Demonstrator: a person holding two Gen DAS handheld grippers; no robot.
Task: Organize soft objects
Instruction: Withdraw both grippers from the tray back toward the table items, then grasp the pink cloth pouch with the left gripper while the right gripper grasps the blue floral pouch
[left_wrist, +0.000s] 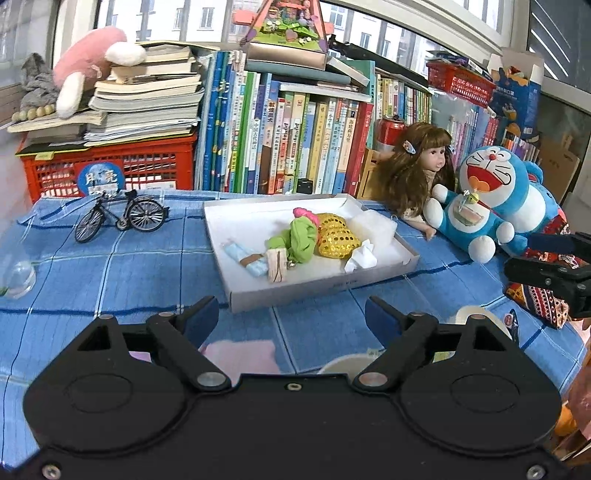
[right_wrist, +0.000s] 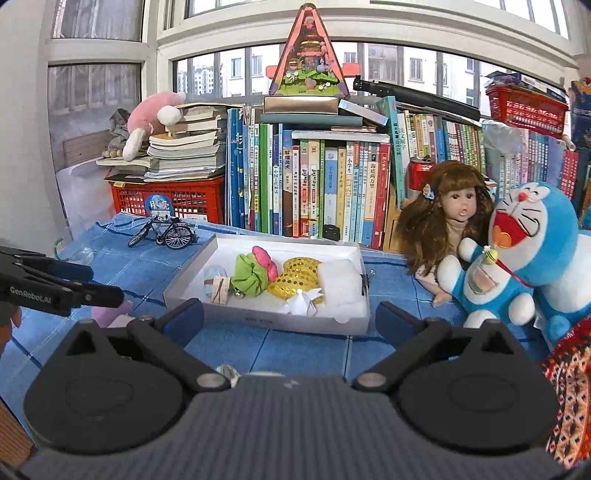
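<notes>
1. The left gripper hovers above the blue checked tablecloth, its blue-padded jaws spread wide apart with nothing between them.
2. The right gripper is likewise held over the cloth, jaws wide apart and empty; from the left wrist view its black fingers show at the far right edge, near a patterned red cloth.
3. Ahead of both grippers sits a shallow white box lid — the soft things lie inside it.
4. In the lid: a green fabric scrunchie with a pink piece at its top, touching a gold sequined pouch on its right.
5. A white foam block fills the lid's far right corner, and a crumpled white tissue lies just in front of the sequined pouch.
6. Toward the lid's left lies a pale blue packet with a brown band, and beside it a small beige tag-like item — what it is cannot be made out.
7. Outside the lid, a Doraemon plush sits to the right on the cloth, with a brown-haired doll just behind and beside it.
8. A miniature black bicycle stands well to the left of the lid.
9. A row of upright books lines the back, beside a red crate stacked with more books and a pink plush.
</notes>
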